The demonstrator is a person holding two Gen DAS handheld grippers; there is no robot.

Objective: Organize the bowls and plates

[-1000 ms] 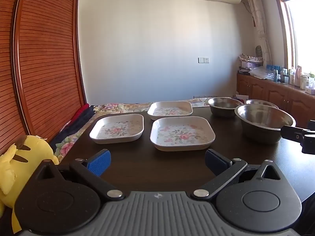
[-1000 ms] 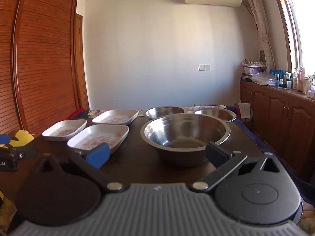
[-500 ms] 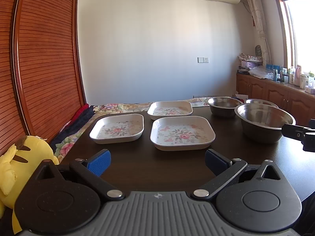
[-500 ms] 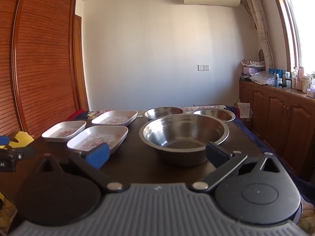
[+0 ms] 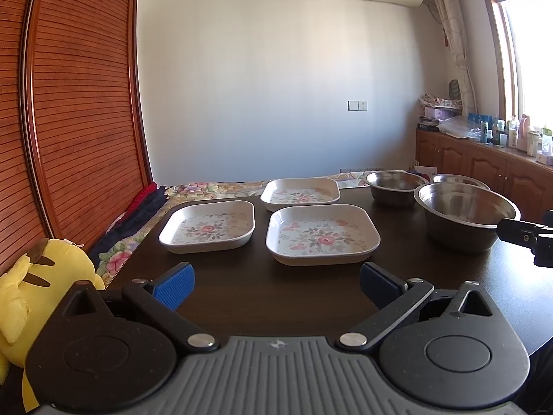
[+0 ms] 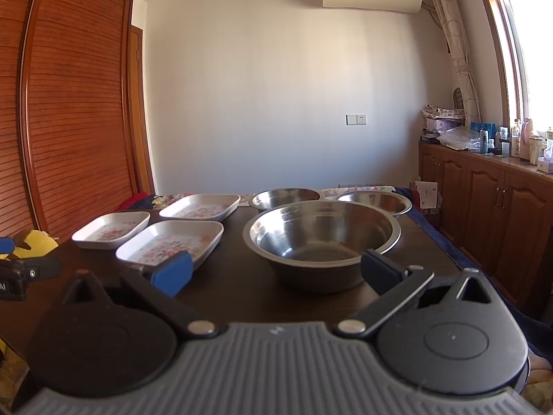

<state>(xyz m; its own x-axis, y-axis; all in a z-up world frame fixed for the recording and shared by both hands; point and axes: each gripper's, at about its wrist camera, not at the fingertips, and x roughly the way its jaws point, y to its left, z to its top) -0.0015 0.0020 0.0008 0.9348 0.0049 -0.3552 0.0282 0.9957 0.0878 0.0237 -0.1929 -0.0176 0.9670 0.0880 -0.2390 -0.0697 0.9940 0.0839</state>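
Both held wide open and empty above the near edge of the dark worktop [image 5: 242, 297]. Straight ahead of the left tool [image 5: 276, 282]: nearest flowered plate [image 5: 321, 235], two more plates [image 5: 207, 226] beyond, none stacked. Dead ahead of the right tool [image 6: 274, 271]: big steel bowl [image 6: 321, 238], two smaller bowls [image 6: 285, 199] behind. Likely plates for the left, bowls for the right.

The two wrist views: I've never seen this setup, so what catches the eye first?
Three floral square plates cluster on the dark table toward the left. Three steel bowls sit on the right. A yellow plush toy sits off the table's left edge.
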